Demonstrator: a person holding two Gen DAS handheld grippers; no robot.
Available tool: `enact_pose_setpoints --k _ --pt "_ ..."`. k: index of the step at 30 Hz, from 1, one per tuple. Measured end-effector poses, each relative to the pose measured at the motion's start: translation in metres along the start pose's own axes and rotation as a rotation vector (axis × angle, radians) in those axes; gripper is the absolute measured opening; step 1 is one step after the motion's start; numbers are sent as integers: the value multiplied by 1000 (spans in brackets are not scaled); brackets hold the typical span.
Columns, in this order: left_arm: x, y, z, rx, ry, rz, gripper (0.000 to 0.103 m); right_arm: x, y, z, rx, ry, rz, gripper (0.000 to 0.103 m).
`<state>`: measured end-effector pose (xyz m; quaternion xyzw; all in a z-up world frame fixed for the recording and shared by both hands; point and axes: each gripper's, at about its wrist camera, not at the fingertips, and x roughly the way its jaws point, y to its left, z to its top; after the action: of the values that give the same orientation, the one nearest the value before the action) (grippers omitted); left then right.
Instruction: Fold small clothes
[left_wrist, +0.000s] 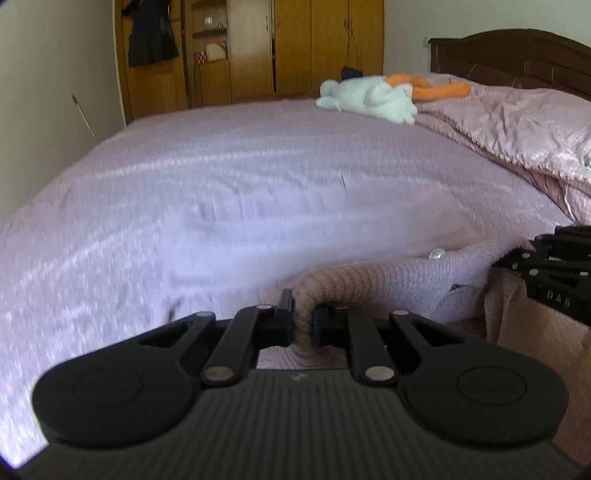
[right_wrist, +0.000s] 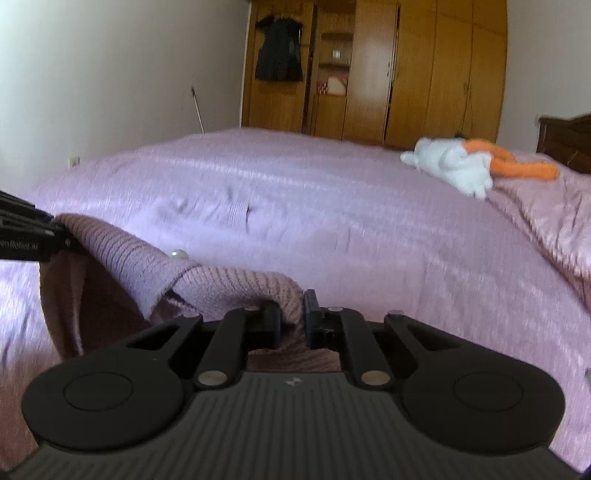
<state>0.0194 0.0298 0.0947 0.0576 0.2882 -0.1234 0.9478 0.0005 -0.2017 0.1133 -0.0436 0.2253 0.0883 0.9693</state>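
A small pink ribbed knit garment (left_wrist: 388, 280) hangs stretched between my two grippers above the bed. My left gripper (left_wrist: 303, 321) is shut on one upper corner of it. My right gripper (right_wrist: 292, 318) is shut on the other upper corner of the garment (right_wrist: 147, 258). The right gripper shows at the right edge of the left wrist view (left_wrist: 557, 273), and the left gripper at the left edge of the right wrist view (right_wrist: 26, 236). The garment's lower part hangs down out of sight behind the gripper bodies. A small shiny bead or button (right_wrist: 178, 253) shows at its top edge.
The bed has a lilac bedspread (left_wrist: 221, 192). A white and orange plush toy (left_wrist: 373, 96) lies at its far side next to a bunched pink quilt (left_wrist: 517, 125). A dark headboard (left_wrist: 517, 55) and a wooden wardrobe (left_wrist: 295, 48) stand behind.
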Motion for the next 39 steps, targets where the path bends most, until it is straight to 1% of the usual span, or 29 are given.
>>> enact_pose_setpoints --k 4,7,12,15,20,23,24,26,28,29,32,34,35,36,37,38,39 --pt "12 7 27 5 -40 16 11 20 -8 32 -35 -50 -10 12" --pt "23 13 46 15 -71 32 11 43 -12 53 -58 -66 -23 12" --pt "53 23 75 -2 -99 50 11 97 -19 79 -101 -63 -60 12" --pt "82 30 87 -21 -96 57 11 133 -21 85 -120 -42 -77 12" --pt "137 39 93 -38 -37 79 12 194 -21 76 -135 26 -80 12" --pt "169 42 88 -19 6 101 12 226 -18 63 -168 61 -87 12" --pt "179 43 85 -18 32 110 13 236 -16 58 -174 78 -87 12" --pt "199 49 78 -33 81 116 14 256 -15 50 -173 126 -80 13" --pt "213 51 72 -40 114 121 14 272 -15 41 -161 167 -74 13" --pt "218 52 70 -40 119 124 14 277 -16 38 -152 179 -72 13" --pt "220 48 67 -12 113 128 16 278 -13 35 -134 168 -75 15" --pt "218 46 69 0 115 128 20 274 -12 37 -125 169 -72 16" --pt "217 46 71 2 117 130 26 271 -14 39 -117 168 -66 17" --pt "213 46 72 3 115 136 35 267 -16 41 -105 163 -59 19" --pt "210 47 73 4 112 143 39 261 -19 43 -94 157 -54 20" --pt "204 47 73 5 106 149 44 255 -22 45 -81 147 -49 24" --pt "199 48 74 7 98 150 45 243 -27 46 -70 137 -46 30"
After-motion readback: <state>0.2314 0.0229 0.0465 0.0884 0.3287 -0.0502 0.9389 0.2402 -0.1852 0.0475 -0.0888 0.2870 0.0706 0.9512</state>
